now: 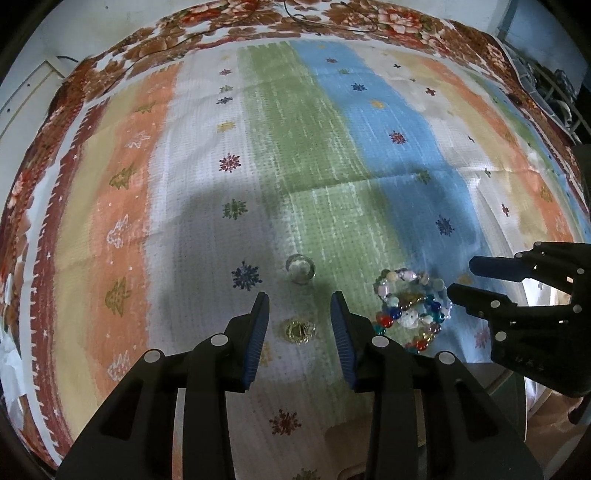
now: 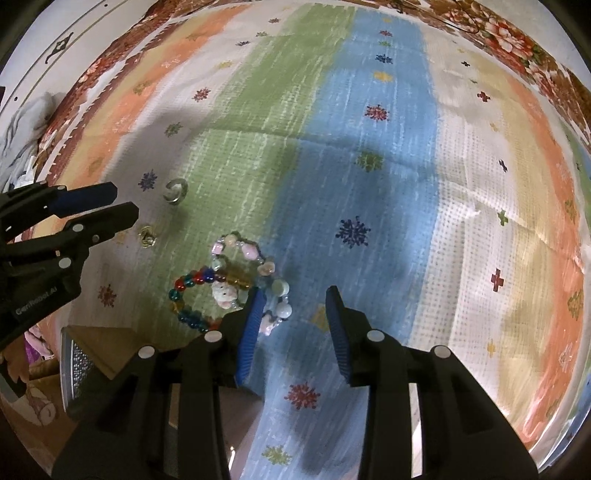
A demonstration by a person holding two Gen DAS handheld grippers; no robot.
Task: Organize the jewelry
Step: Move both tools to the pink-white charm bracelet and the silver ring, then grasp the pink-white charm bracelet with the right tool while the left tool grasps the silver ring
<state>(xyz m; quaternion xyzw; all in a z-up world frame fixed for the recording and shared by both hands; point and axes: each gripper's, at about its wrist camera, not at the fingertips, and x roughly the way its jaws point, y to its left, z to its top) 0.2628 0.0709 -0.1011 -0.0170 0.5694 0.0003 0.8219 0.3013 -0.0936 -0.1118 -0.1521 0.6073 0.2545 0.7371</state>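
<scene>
"GenRobot.AI" printed on left gripper body.

A striped cloth covers most of the surface, with bands of orange, cream, white, green and blue dotted with small snowflake, tree and cross motifs. Creases run across it. Under it lies a floral blanket in brown, red and white, showing along the far edge and down the left and right sides. Beyond the far left edge is a pale wall with a thin cable on it. At the far right stands a wire rack, dim and hard to make out. Light falls from above, casting soft dark shadows across the middle of the cloth. At the near left in the right wrist view lies a brown box.
</scene>
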